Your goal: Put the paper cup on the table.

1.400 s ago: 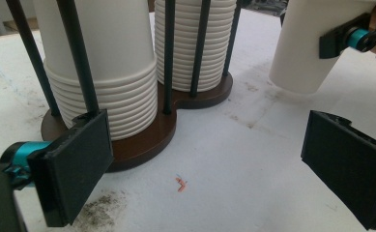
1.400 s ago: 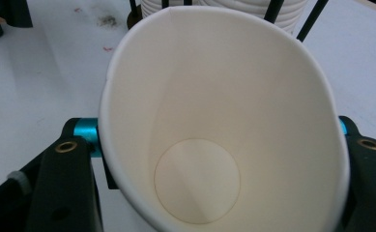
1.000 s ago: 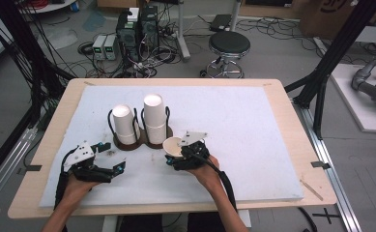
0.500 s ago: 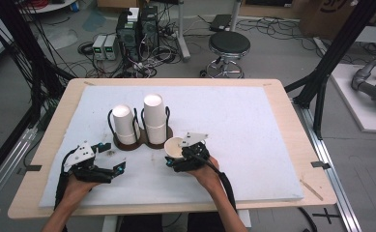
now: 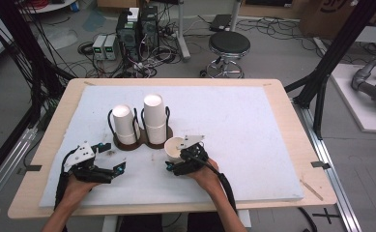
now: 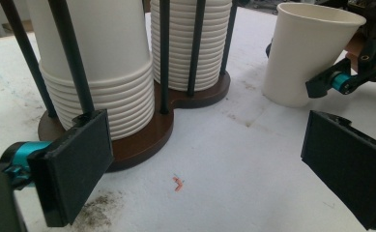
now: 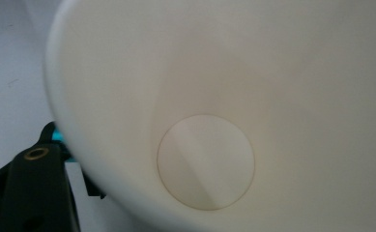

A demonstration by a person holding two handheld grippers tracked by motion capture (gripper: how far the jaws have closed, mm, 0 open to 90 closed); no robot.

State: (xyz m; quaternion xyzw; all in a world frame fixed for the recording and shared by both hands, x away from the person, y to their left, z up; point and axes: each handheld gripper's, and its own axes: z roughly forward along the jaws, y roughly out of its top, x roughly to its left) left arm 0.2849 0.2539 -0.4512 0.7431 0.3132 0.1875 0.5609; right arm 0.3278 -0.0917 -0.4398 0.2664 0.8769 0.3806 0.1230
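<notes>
A brown two-post cup holder (image 5: 144, 141) (image 6: 144, 140) carries two stacks of upturned white paper cups, the left stack (image 5: 124, 123) (image 6: 98, 58) shorter than the right stack (image 5: 155, 117) (image 6: 195, 43). A single white paper cup (image 5: 175, 147) (image 6: 306, 53) (image 7: 205, 159), mouth up and tilted, stands just right of the holder. My right gripper (image 5: 178, 162) is shut on its wall; one finger (image 6: 328, 82) shows against the cup's side. My left gripper (image 5: 112, 157) (image 6: 205, 169) is open, low over the mat, its jaws wide apart and facing the holder with nothing between them.
A white foam mat (image 5: 253, 145) covers most of the wooden table (image 5: 292, 125). A dark smudge (image 6: 96, 208) and a small red scrap (image 6: 178, 182) lie on the mat before the holder. A stool (image 5: 229, 46) and electronics stand beyond the far edge.
</notes>
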